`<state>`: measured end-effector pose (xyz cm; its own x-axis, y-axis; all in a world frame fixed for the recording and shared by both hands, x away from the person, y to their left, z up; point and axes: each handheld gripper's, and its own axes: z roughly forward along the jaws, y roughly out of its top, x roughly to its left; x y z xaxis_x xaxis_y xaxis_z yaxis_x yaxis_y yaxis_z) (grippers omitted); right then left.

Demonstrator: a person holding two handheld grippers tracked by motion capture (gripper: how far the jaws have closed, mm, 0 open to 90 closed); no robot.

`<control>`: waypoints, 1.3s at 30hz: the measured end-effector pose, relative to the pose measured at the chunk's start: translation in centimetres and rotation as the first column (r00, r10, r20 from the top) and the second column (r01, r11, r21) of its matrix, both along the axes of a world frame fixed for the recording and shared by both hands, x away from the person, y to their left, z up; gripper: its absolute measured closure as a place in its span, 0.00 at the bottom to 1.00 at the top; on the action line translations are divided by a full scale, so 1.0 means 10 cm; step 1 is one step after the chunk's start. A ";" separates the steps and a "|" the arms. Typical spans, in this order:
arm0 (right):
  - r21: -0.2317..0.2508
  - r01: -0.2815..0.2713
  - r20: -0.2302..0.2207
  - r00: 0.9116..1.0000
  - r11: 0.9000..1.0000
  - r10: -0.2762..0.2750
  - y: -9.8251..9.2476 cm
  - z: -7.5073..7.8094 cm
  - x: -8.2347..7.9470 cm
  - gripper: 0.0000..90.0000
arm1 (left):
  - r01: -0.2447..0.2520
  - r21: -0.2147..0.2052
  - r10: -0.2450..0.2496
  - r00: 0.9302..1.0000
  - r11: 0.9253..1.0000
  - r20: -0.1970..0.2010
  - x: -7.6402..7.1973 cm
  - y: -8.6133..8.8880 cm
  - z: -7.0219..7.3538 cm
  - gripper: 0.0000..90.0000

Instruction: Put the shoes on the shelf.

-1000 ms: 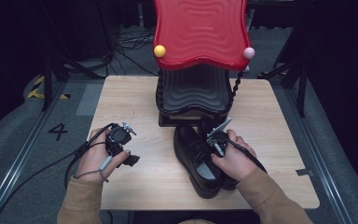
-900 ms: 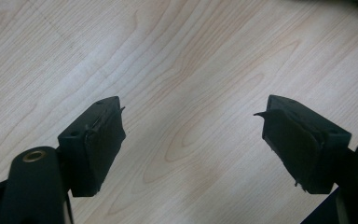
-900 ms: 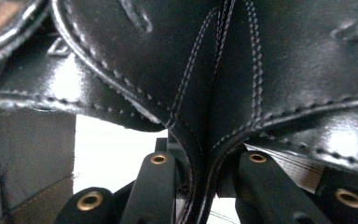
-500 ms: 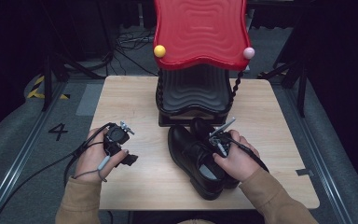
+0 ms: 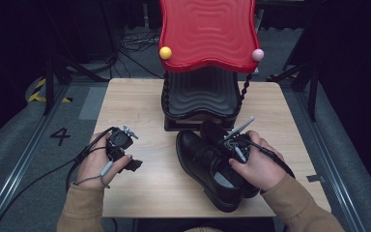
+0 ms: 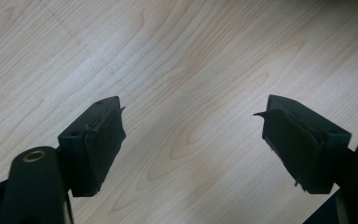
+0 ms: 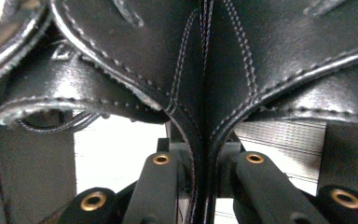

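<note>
A pair of black leather shoes (image 5: 200, 162) lies on the wooden table (image 5: 135, 106) in front of a shelf rack, toes toward the rack. My right gripper (image 5: 233, 146) is shut on the shoes, pinching the two inner walls together. In the right gripper view the left shoe's wall (image 7: 121, 42) and the right shoe's wall (image 7: 298, 51) meet between my right gripper (image 7: 207, 158) jaws. My left gripper (image 5: 128, 162) hovers over bare wood at the left of the table. Its jaws (image 6: 191, 109) stand wide open with nothing between them.
A rack with a red wavy top shelf (image 5: 207, 34) and a black wavy lower shelf (image 5: 200, 94) stands at the table's far middle. A yellow ball (image 5: 165, 52) and a pink ball (image 5: 257, 54) cap its corners. Cables trail from both grippers.
My right hand has risen with the pair of shoes pinched in it, and the pair has shifted a little to the left. The left hand has stayed where it was.
</note>
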<state>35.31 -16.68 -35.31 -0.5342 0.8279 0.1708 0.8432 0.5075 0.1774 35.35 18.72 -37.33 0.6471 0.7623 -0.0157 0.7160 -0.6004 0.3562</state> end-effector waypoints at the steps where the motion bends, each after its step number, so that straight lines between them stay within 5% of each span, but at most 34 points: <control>1: 0.007 0.003 0.003 1.000 1.000 -0.003 -0.01 0.04 -0.01 0.92 | 0.000 0.000 0.000 1.000 1.000 0.000 0.00 0.00 0.00 0.23; 39: 0.072 -0.037 0.104 0.994 0.997 0.029 -0.19 1.43 -0.10 0.92 | -0.017 -0.017 0.018 1.000 1.000 0.014 -0.03 0.06 0.05 0.23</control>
